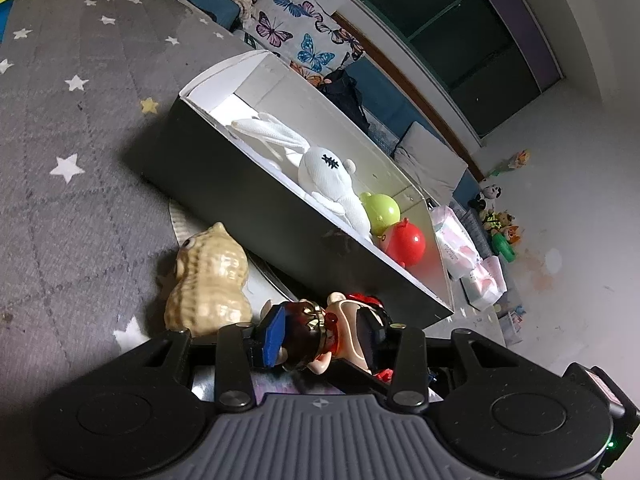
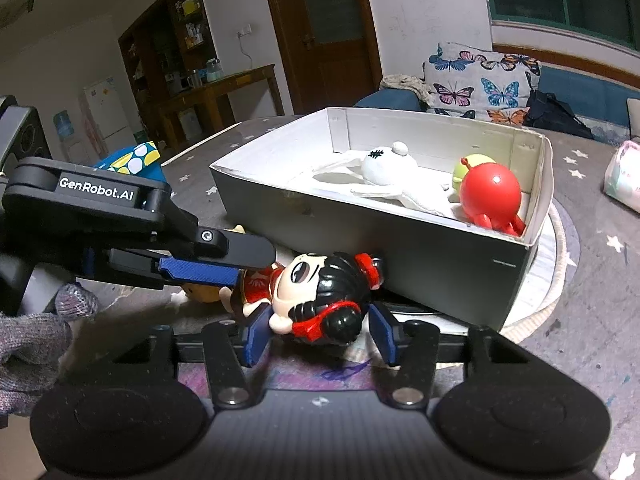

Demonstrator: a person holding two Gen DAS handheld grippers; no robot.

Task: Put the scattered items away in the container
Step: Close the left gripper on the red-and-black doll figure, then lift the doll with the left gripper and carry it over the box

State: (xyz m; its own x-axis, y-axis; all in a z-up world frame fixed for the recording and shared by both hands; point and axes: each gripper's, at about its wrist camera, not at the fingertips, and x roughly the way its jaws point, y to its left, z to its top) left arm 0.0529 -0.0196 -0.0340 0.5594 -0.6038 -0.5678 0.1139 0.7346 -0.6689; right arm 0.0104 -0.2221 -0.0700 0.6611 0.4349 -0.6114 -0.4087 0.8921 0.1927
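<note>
Star-print cloth; doll touching box wall.

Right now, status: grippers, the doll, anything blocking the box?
Left gripper clamps doll body. Right gripper straddles its head, contact unclear. Box open-topped, already holds three toys; nothing blocks. Peanut toy still outside.

A home living room is showing here: a butterfly-print cushion is sitting on a blue sofa, a fridge is standing beside wooden shelves
</note>
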